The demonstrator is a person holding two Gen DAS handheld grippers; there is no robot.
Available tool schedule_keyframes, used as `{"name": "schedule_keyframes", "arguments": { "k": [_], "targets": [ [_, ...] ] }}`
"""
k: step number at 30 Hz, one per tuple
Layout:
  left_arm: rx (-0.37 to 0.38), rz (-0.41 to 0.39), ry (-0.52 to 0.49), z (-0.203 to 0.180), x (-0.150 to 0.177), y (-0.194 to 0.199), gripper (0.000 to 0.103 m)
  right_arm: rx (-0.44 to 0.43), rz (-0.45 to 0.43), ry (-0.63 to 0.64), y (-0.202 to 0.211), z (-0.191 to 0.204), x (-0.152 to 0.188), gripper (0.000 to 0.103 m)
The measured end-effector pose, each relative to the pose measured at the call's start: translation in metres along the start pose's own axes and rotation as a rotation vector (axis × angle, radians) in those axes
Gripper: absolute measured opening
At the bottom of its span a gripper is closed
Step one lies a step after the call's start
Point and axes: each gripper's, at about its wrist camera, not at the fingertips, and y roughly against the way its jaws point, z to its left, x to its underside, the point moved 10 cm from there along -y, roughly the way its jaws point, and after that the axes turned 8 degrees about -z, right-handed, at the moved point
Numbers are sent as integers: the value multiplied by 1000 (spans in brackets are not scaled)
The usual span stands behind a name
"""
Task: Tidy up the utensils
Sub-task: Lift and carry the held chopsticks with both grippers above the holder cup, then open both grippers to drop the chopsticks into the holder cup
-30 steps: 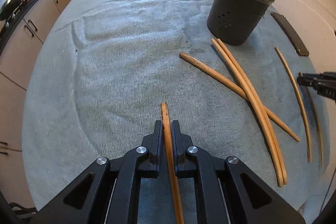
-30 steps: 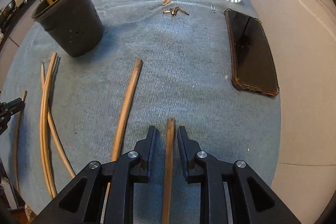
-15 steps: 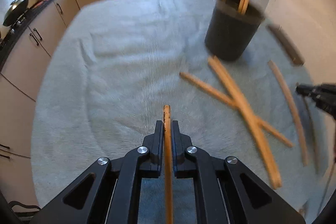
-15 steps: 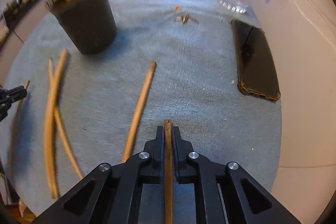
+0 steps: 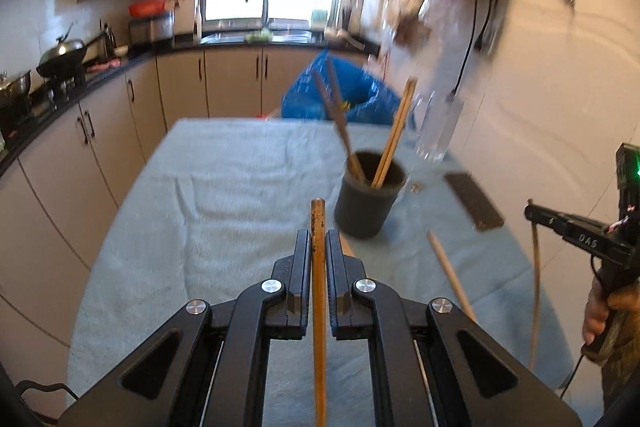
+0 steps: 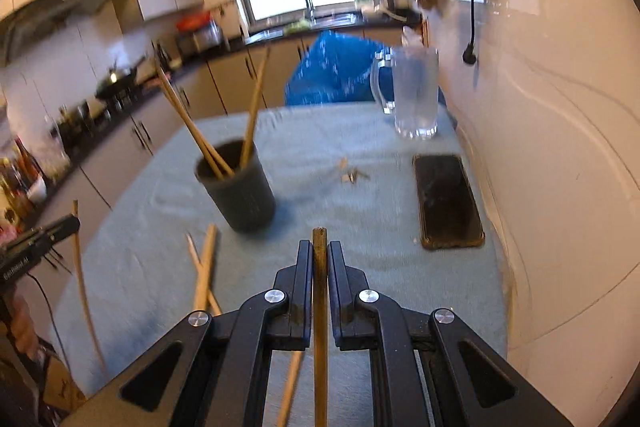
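My left gripper (image 5: 318, 239) is shut on a wooden chopstick (image 5: 319, 291) and holds it lifted above the towel-covered table (image 5: 224, 195). My right gripper (image 6: 320, 247) is shut on another wooden chopstick (image 6: 320, 307), also lifted. A dark utensil cup (image 5: 366, 199) with several chopsticks in it stands ahead and right of the left gripper; in the right wrist view the cup (image 6: 240, 191) is ahead and left. Loose chopsticks (image 6: 202, 271) lie on the towel in front of the cup. The right gripper with its stick shows at the left wrist view's right edge (image 5: 532, 217).
A black phone (image 6: 446, 201) lies at the table's right side near the wall. A glass mug (image 6: 414, 95) and a blue bag (image 6: 340, 67) are at the far end. Small keys or scraps (image 6: 352, 175) lie mid-table. Kitchen counters run along the left.
The right gripper closed on its chopstick. Both grippers rose and tilted up from the towel with their chopsticks, so the views now look level across the table.
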Motion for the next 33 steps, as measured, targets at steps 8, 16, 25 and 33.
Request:
{"name": "schedule_keyframes", "arguments": {
  "k": [8, 16, 25, 33],
  "targets": [
    [58, -137, 64, -16, -46, 23, 7, -43, -128, -31, 27, 7, -36, 7],
    [85, -228, 82, -25, -101, 21, 7, -84, -256, -79, 35, 16, -89, 7],
    [51, -311, 111, -28, -170, -26, 6, -164, -404, -191, -8, 45, -173, 8],
    [-1, -324, 165, -22, -193, -96, 7, -121, -517, -261, -63, 49, -214, 8]
  ]
}}
